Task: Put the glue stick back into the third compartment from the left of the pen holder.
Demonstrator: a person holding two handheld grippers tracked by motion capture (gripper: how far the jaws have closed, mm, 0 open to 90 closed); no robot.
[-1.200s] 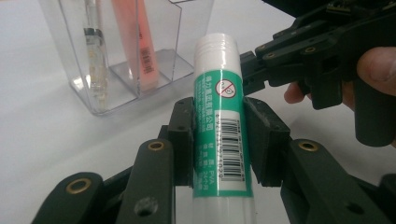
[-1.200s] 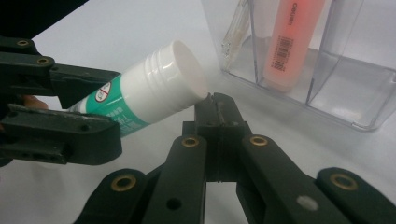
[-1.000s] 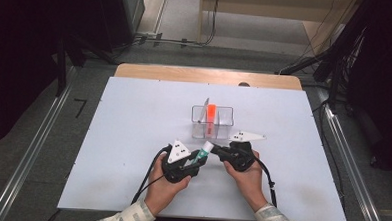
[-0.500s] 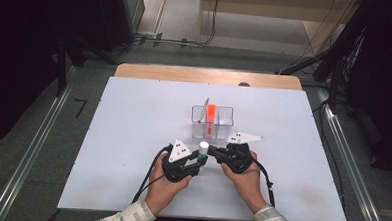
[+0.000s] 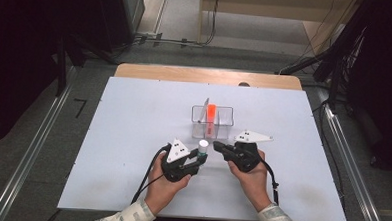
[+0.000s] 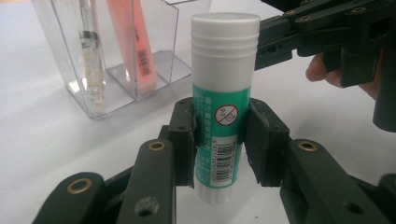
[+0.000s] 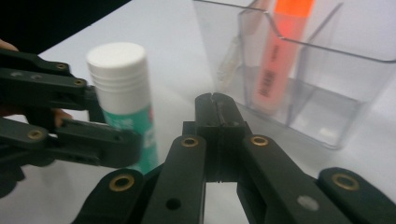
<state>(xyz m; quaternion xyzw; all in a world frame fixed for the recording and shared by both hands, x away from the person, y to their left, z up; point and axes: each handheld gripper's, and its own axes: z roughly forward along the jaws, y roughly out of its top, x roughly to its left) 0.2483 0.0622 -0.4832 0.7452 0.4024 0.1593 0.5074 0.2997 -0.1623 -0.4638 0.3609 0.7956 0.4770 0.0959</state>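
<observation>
A glue stick (image 6: 224, 107) with a green label and white cap stands upright above the white table (image 5: 122, 137). My left gripper (image 6: 219, 135) is shut on its lower body. From above, the glue stick (image 5: 203, 147) sits at the tip of the left gripper (image 5: 200, 157). My right gripper (image 5: 215, 145) points at the cap from the right, a little apart from it. Its jaws (image 7: 217, 105) have just been opening a touch, but they look pressed together with nothing between them. The glue stick (image 7: 122, 93) stands to their left.
Just behind the grippers stands a clear divided organizer (image 5: 224, 123). It holds an orange highlighter (image 5: 211, 115) and a slim clear pen (image 5: 204, 107). White table surface stretches left and right of the hands, and a wooden edge (image 5: 205, 75) runs along the back.
Both hands have stayed almost in place. The glue stick's cap now stands slightly clearer of the right gripper's tip.
</observation>
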